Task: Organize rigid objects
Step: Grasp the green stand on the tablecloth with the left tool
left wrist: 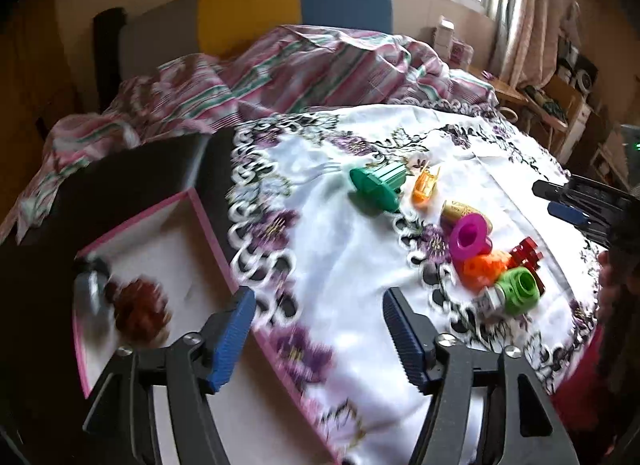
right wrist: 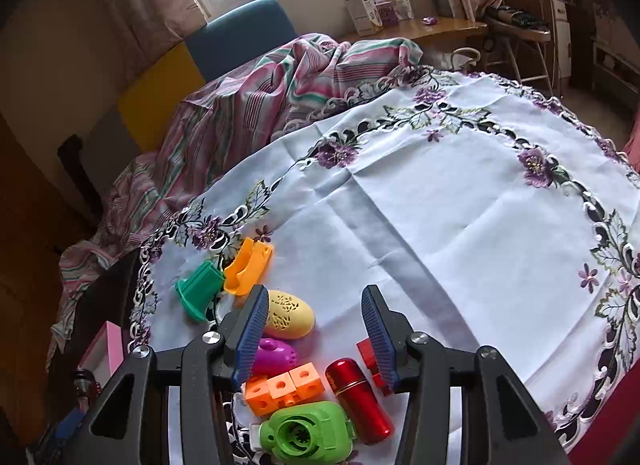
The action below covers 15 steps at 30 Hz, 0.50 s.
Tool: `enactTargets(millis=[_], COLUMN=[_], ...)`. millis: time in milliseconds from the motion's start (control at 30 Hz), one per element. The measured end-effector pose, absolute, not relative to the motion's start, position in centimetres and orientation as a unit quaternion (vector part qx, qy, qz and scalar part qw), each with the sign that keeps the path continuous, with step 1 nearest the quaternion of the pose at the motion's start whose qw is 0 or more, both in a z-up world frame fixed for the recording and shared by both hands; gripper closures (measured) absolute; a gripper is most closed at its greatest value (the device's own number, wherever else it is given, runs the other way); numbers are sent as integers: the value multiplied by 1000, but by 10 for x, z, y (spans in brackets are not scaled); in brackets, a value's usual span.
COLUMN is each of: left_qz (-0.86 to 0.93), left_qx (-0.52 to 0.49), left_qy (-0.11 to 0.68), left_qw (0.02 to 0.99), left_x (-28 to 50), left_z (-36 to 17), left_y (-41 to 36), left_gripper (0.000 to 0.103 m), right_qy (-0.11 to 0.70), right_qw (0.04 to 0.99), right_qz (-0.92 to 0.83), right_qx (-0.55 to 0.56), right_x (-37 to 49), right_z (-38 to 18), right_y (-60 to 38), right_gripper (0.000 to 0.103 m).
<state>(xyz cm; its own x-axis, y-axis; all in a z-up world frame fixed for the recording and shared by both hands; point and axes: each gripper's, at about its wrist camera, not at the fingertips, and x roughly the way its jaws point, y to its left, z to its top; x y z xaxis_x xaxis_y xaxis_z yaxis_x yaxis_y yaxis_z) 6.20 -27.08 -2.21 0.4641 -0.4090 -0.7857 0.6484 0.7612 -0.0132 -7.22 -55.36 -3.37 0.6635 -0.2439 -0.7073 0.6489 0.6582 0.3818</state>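
Observation:
Small plastic toys lie in a cluster on the white embroidered cloth (right wrist: 440, 205): a green ribbed piece (left wrist: 378, 185) (right wrist: 198, 291), an orange clip (left wrist: 426, 184) (right wrist: 248, 265), a yellow egg shape (right wrist: 290, 315), a magenta piece (left wrist: 468, 240) (right wrist: 274, 357), orange cubes (right wrist: 284, 387), a red cylinder (right wrist: 360, 399) and a light green round toy (left wrist: 518, 289) (right wrist: 306, 431). My left gripper (left wrist: 318, 339) is open and empty above the edge of a pink-rimmed white box (left wrist: 168, 261), which holds a brown object (left wrist: 140, 311). My right gripper (right wrist: 316, 339) is open and empty just above the cluster.
A striped pink and green blanket (left wrist: 280, 77) is bunched behind the cloth. A dark box (left wrist: 120, 181) sits behind the pink-rimmed box. The right gripper shows at the right edge of the left wrist view (left wrist: 568, 205). A wooden desk (right wrist: 432, 27) with boxes stands by the window.

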Motion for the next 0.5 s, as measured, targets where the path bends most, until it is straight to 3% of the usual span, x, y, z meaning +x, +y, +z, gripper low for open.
enactTargets(millis=[500], left_qz=[-399], left_qx=[275], left_qy=[360], left_qw=[797], left_x=[133], left_z=[-41], left_y=[-408], left_gripper=[32], right_qy=[332], right_qw=[851], right_qz=[-223], right_qx=[340], right_x=[-63], right_z=[-41], right_y=[-553], right_gripper=[53])
